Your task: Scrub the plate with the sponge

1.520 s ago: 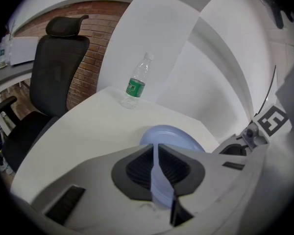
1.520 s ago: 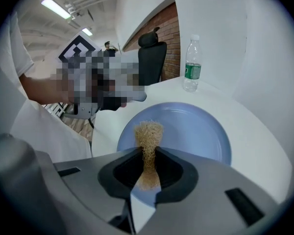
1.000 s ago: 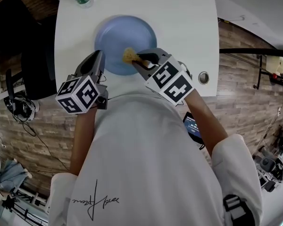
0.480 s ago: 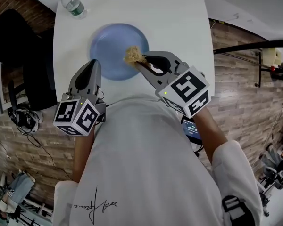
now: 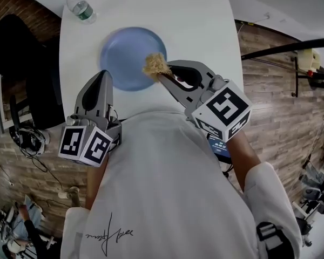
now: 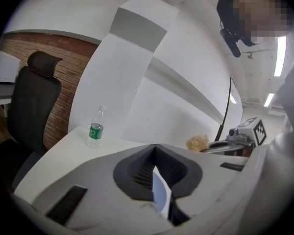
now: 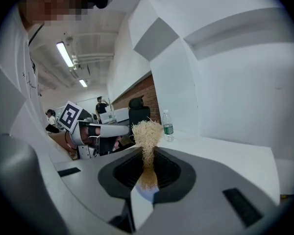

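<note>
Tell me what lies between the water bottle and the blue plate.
Only bare white table separates the water bottle from the blue plate, seen in the head view.

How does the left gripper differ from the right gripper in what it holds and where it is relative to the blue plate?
The right gripper is shut on the sponge; the left gripper has just closed its jaws with nothing between them. In the head view, the right gripper's sponge shows over the right rim of the blue plate; the left gripper's tip shows at its near left rim. Both point toward the blue plate.
</note>
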Demonstrator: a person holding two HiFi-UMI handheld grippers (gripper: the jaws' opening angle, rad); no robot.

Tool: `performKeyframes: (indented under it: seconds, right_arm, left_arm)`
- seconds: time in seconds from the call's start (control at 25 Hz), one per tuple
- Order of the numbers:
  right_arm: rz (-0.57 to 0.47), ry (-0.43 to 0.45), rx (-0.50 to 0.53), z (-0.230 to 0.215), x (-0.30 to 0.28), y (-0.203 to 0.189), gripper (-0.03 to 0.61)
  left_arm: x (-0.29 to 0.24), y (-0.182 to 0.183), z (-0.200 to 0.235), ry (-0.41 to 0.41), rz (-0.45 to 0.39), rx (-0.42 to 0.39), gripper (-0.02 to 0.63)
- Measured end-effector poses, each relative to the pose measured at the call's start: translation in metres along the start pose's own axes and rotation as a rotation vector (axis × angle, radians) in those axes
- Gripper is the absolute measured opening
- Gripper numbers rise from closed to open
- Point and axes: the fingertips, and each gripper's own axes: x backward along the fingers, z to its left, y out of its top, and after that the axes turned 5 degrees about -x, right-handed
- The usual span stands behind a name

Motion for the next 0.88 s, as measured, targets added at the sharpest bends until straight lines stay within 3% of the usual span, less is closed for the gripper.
performKeyframes:
  seconds: [0.32,0.88]
  right_arm:
    - [0.0,0.005,-0.014,0.003,0.005,0.001,0.048]
    - [0.022,0.005,-0.023,0.0,0.006,-0.005,0.048]
  left_arm:
    - [0.007,0.01,-0.008,-0.007,-0.042,-0.056,-0.011]
    - [0.008,0.013,0.0,0.011,-0.059,0.003,-0.011]
